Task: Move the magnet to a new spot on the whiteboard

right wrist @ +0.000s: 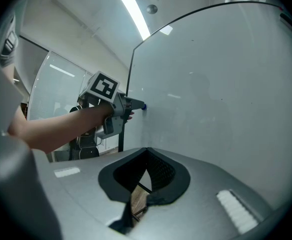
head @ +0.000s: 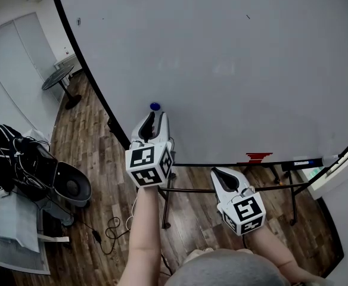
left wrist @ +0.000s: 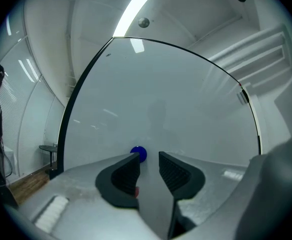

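A: Left hand-held gripper status?

B: Jaws spread, with only bare board showing in the gap. It's pointed straight at the whiteboard.

A: Magnet?

B: The blue magnet is stuck on the whiteboard, round, toward the board's 8 o'clock in the head view. It sits just past the gripper tips at their 12 o'clock. In the left gripper view it's at 11 o'clock from the gap, half hidden behind the left jaw's tip. It isn't between the pads. Can't tell if that tip touches it.

A: Right side?

B: Right hand-held gripper has its jaws pressed together at the tips and holds nothing. It's low, at 4 o'clock from the left one, off the board face and well apart from the magnet.

A: Anything else on the board?

B: A red object on the bottom ledge, at 4 o'clock from the magnet, well apart.
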`<control>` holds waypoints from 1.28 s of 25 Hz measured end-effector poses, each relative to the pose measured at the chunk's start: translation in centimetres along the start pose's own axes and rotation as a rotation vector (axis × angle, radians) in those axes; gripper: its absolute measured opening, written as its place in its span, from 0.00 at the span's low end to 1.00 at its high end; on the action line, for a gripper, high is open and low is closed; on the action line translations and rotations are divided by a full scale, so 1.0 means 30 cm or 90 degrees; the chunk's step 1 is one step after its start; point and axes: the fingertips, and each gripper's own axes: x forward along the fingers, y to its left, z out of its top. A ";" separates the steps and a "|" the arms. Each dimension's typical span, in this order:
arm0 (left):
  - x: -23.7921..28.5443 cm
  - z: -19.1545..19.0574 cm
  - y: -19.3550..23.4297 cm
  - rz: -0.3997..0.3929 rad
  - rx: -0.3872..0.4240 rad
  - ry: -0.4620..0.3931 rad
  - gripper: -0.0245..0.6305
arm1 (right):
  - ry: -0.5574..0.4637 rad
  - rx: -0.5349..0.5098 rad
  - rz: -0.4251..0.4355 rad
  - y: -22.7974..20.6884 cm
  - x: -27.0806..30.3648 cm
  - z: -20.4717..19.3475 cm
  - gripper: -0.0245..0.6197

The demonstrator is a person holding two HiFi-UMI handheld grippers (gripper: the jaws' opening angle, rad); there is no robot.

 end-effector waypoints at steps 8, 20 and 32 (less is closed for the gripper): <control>0.064 0.003 0.045 0.023 0.015 -0.010 0.27 | 0.007 -0.002 -0.002 -0.009 0.013 -0.011 0.04; 0.077 -0.004 0.059 0.050 0.033 0.002 0.27 | 0.005 0.002 -0.009 -0.008 0.004 -0.009 0.04; 0.068 -0.012 0.064 0.047 0.035 0.019 0.24 | -0.002 0.003 -0.011 0.002 -0.005 0.010 0.04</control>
